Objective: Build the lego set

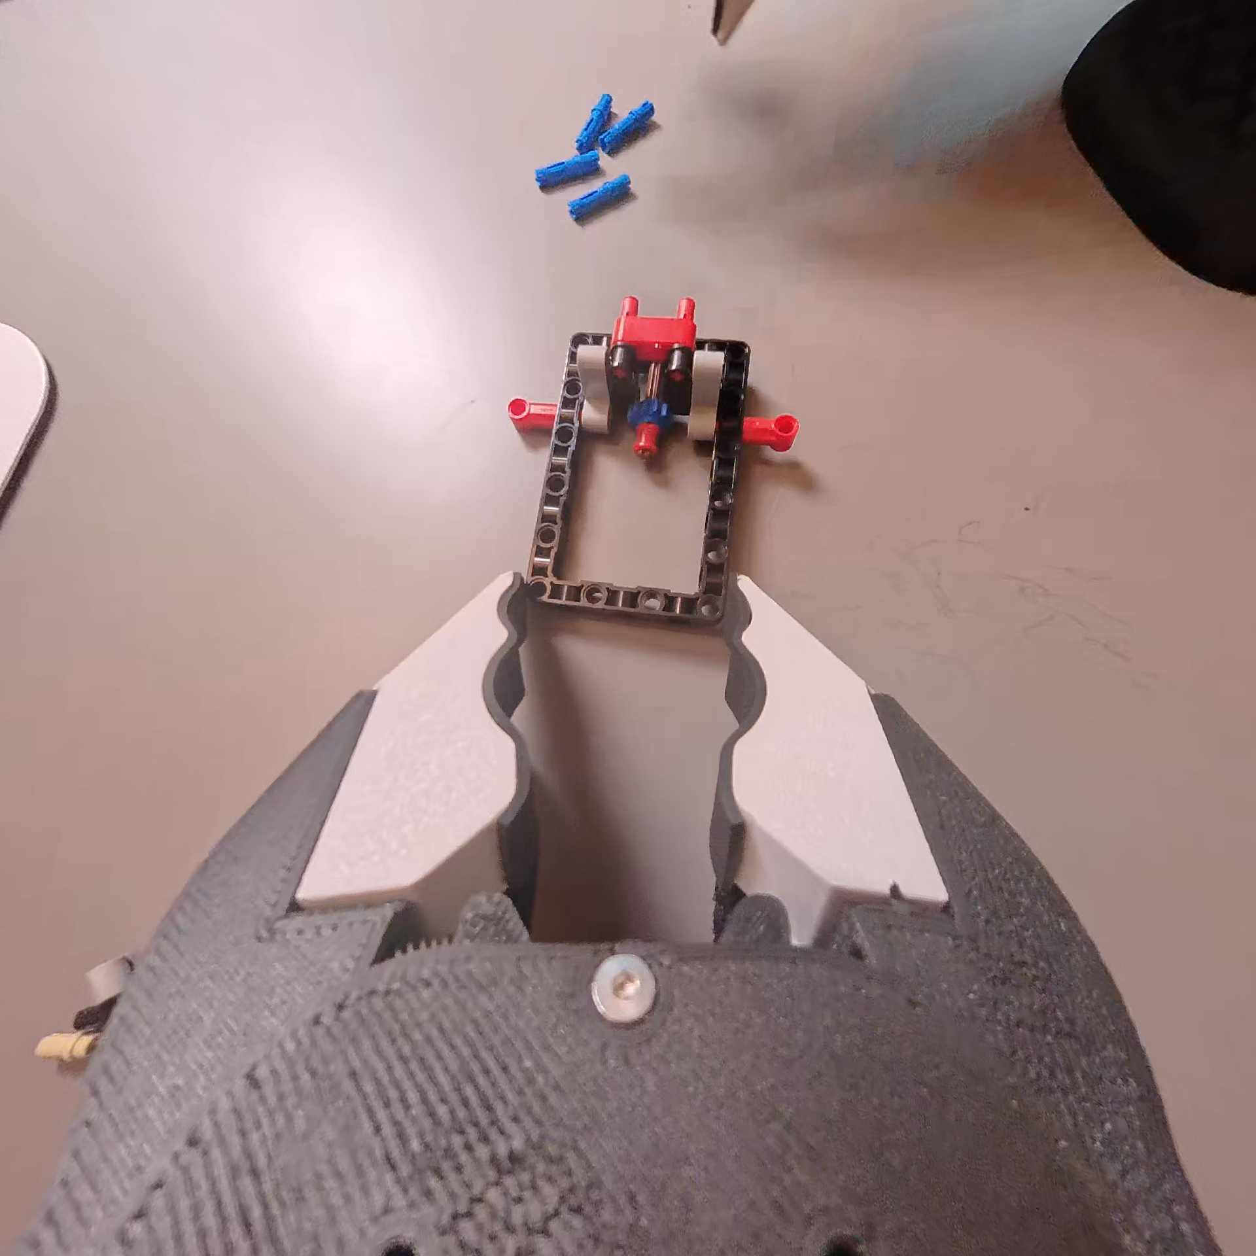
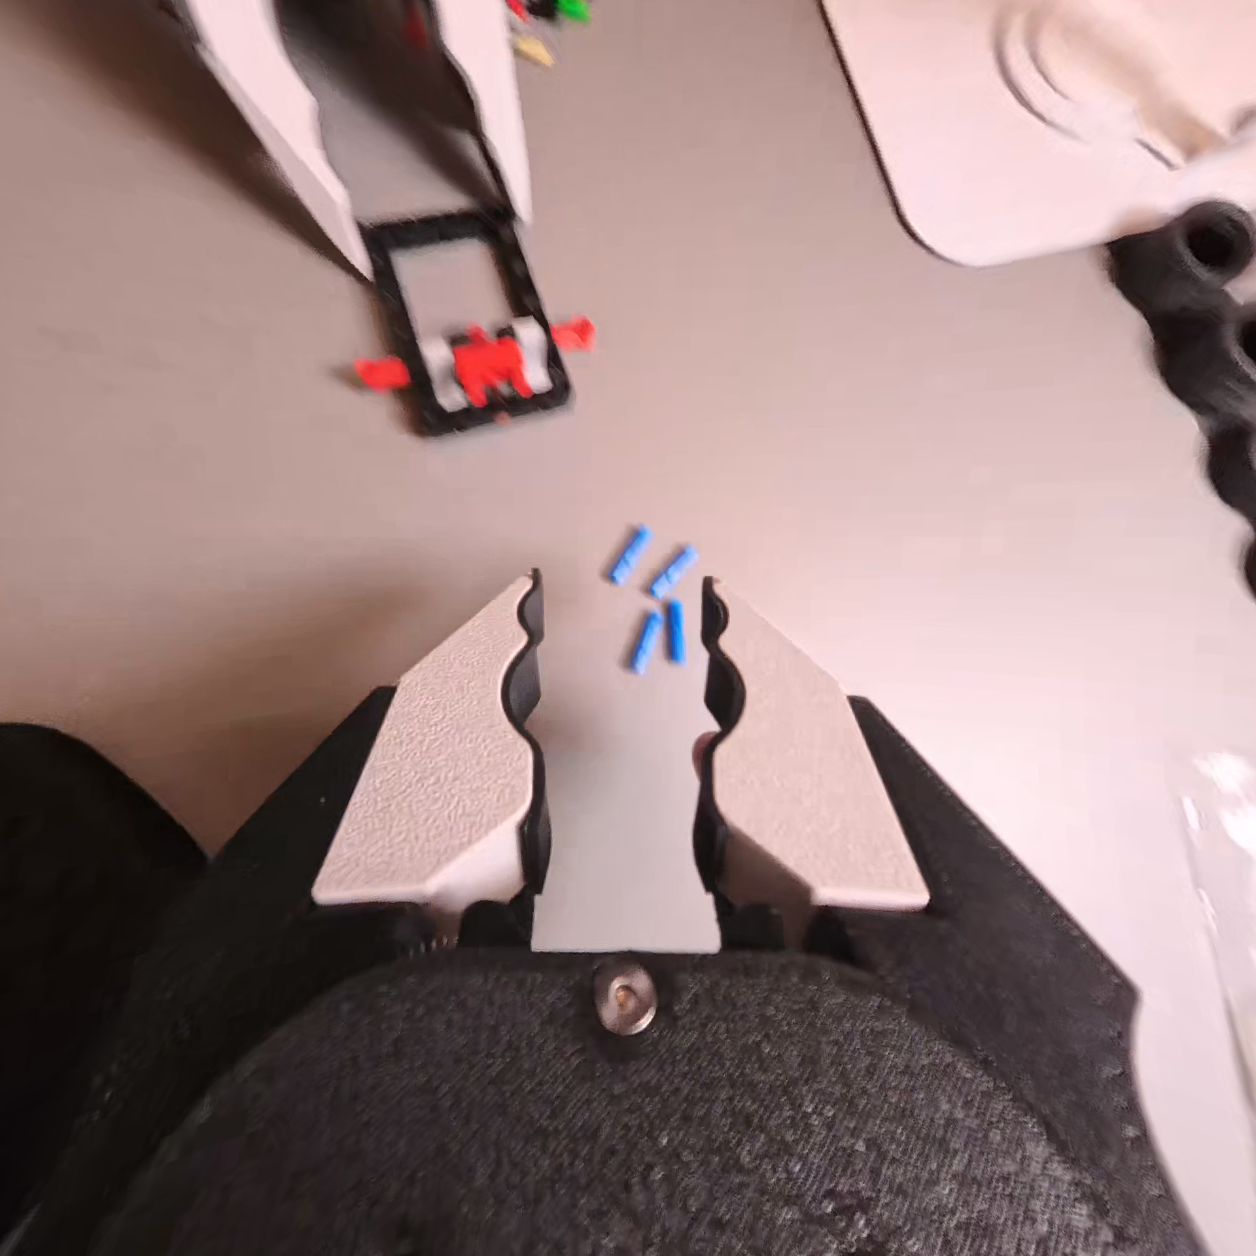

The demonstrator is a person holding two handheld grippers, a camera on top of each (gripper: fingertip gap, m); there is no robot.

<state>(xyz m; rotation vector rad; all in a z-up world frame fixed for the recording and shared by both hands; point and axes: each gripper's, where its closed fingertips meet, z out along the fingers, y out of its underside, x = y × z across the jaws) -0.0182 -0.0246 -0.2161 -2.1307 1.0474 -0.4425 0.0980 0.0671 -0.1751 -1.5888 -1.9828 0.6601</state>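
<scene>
1. L gripper [image 1: 629, 595]: jaws set wide, tips bracketing the near short end of the black frame [image 1: 642, 476]. L tip touches the frame's near-left corner; R tip sits just beside the near-right corner. Real clamp or only contact: can't tell.
2. Frame lies flat on the beige table [image 1: 238, 340], long axis pointing away from the L cam.
3. At the frame's far end: red block [image 1: 654, 329] w/ two stubs, two grey pieces inside the rails, blue gear [image 1: 646, 412] on a short axle at centre. A red pin sticks out of each long side, L [image 1: 531, 408] and R [image 1: 771, 429].
4. Four loose blue pins [image 1: 597, 158] on the table beyond the frame, well apart from it.
5. R gripper [image 2: 622, 578]: jaws apart, nothing held. In R cam (blurred) two of the blue pins [image 2: 656, 608] lie between its tips, two just past them.
6. R cam also shows L gripper's white fingers [image 2: 326, 183] at the frame's [image 2: 469, 326] far end.
7. White rounded board [image 2: 985, 136] at R cam upper right; black ribbed part [image 2: 1216, 326] beside it.
</scene>
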